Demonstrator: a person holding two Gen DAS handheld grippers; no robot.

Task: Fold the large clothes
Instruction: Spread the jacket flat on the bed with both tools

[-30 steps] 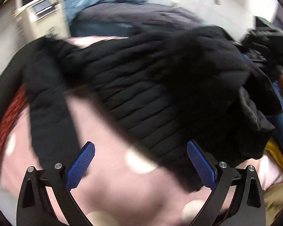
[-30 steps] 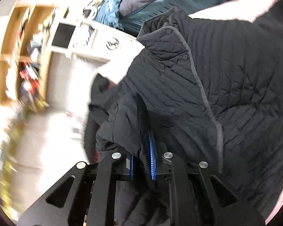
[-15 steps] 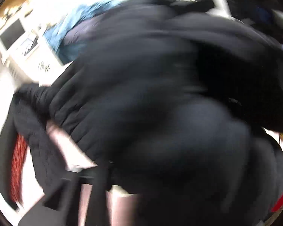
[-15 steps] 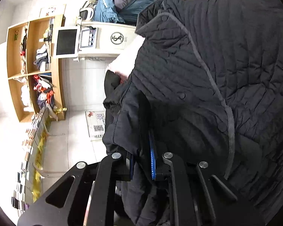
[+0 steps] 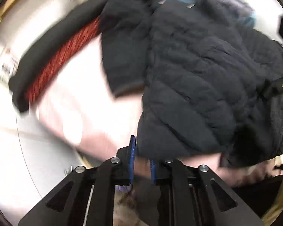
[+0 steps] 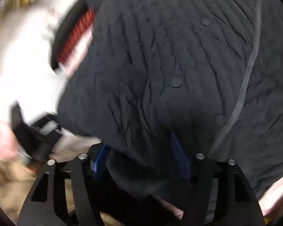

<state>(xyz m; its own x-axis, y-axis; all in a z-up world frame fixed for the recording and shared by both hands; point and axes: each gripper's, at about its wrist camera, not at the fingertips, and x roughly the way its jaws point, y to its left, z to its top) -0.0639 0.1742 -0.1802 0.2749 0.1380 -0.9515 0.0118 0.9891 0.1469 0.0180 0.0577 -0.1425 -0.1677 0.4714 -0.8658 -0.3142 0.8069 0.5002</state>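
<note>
A black quilted jacket [image 5: 194,79] lies spread on a pink sheet [image 5: 81,101] with white dots; one sleeve [image 5: 122,56] points toward me. My left gripper [image 5: 142,162] is nearly shut at the jacket's near hem, with a narrow gap between the blue pads; whether it pinches cloth is unclear. In the right wrist view the jacket [image 6: 169,66] with its round snaps fills the frame. My right gripper [image 6: 141,154] stands open, its blue pads on either side of a bulge of the jacket's cloth.
A red and black garment [image 5: 52,56] lies along the far left edge of the sheet, also in the right wrist view [image 6: 75,35]. White floor [image 5: 24,160] lies to the left. Tan cloth [image 6: 7,177] sits at lower left of the right view.
My right gripper, shut on the jacket before, has opened. My left gripper, wide open a second ago, has closed almost fully at the hem. Both views swung fast and are blurred.
</note>
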